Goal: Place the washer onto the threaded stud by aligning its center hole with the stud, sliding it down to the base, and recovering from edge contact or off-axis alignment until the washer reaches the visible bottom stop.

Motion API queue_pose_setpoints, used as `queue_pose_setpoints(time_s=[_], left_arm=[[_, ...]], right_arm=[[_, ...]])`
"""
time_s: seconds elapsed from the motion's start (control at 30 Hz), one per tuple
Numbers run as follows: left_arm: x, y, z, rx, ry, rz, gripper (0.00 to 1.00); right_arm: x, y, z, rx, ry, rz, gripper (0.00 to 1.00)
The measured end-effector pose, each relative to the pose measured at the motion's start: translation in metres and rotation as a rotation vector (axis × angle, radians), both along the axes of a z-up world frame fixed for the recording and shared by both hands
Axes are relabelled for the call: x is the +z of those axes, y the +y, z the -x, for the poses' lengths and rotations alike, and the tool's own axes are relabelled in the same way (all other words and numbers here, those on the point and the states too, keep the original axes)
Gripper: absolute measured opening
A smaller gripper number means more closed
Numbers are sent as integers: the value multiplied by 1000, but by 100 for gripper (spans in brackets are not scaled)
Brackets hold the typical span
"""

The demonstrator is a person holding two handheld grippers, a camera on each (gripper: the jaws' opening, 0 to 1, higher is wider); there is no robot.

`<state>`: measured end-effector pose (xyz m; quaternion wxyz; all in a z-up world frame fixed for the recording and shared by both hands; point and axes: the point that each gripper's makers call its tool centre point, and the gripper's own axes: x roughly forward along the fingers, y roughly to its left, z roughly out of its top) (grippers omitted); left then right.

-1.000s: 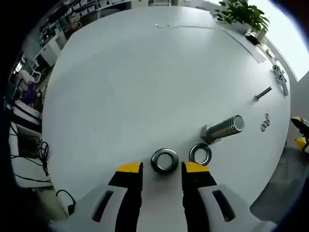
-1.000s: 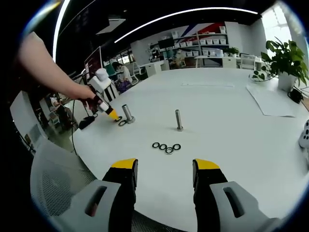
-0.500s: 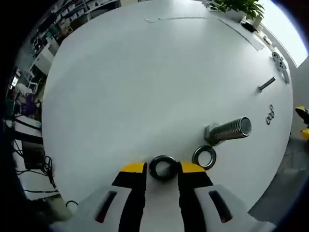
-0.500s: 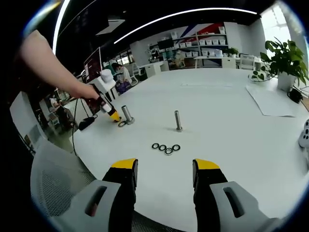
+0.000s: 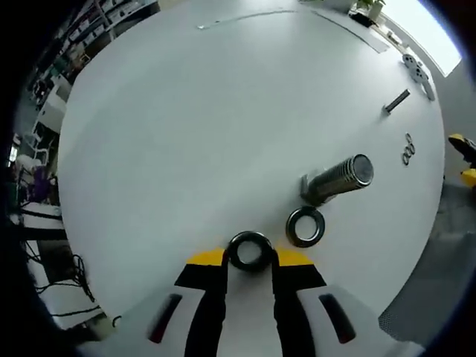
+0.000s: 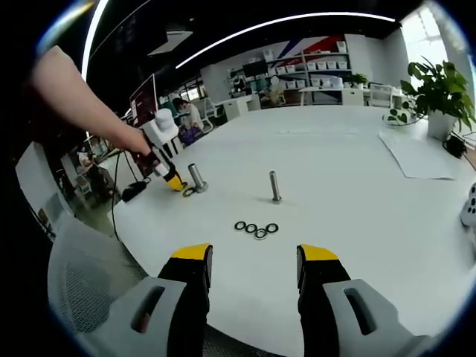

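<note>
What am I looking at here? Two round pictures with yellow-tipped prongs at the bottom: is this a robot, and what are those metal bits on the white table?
No robot: a person holds a two-jaw gripper in each hand, each carrying a fisheye camera. In the left gripper view, the left gripper has closed its jaws around a dark washer; a second washer lies beside a thick threaded stud. In the right gripper view, the right gripper hangs open and empty above the white table, facing four small washers and a thin stud.

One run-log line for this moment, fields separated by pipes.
left gripper: shut on washer | second washer: flat beside large stud | right gripper: open, idle over table
</note>
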<state>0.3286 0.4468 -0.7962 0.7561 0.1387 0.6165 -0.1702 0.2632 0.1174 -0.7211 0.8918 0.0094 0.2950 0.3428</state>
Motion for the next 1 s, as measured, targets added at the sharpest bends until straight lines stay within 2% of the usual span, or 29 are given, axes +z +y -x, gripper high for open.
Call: queue_pose_setpoints(time_s=[0.17,0.3,0.4,0.5,1.0], left_arm=[[-1,-1,0,10,6,1,21],[-1,0,-2,88,5,12,22],[-1,-2,-2,60,7,2,24],[0,-3,-2,103,11,15,24],[0,-5,-1,85,17,-13,21]], right_arm=[[0,0,0,1,0,0,48],[0,0,0,1,0,0,48],[0,0,0,2,1,0,48],[0,1,0,3,0,0,48],[0,0,0,-1,0,-1,48]])
